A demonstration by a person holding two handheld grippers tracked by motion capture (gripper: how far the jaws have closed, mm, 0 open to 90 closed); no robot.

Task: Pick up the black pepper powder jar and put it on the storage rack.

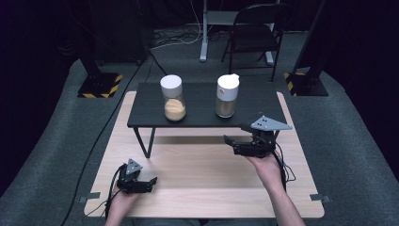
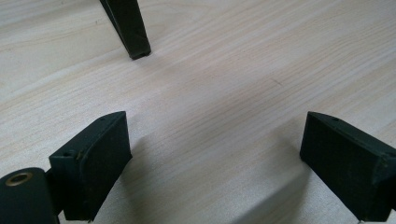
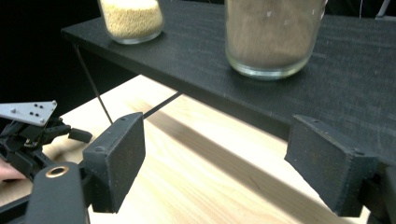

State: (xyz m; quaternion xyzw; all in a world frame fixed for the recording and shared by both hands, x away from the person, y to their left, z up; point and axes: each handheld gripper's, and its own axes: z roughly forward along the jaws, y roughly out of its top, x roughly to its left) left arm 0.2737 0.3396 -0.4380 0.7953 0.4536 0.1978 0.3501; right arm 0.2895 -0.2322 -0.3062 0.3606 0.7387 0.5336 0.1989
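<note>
Both grippers empty, jaws apart; R gripper point(image 1: 234, 133) near jar point(image 1: 227, 96) — could be tipped if shelf point(image 1: 202, 117) edge gets bumped.

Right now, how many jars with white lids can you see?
2, both on the black shelf: the left jar holds yellow grains, the right jar holds brownish grains. None look hidden.
</note>
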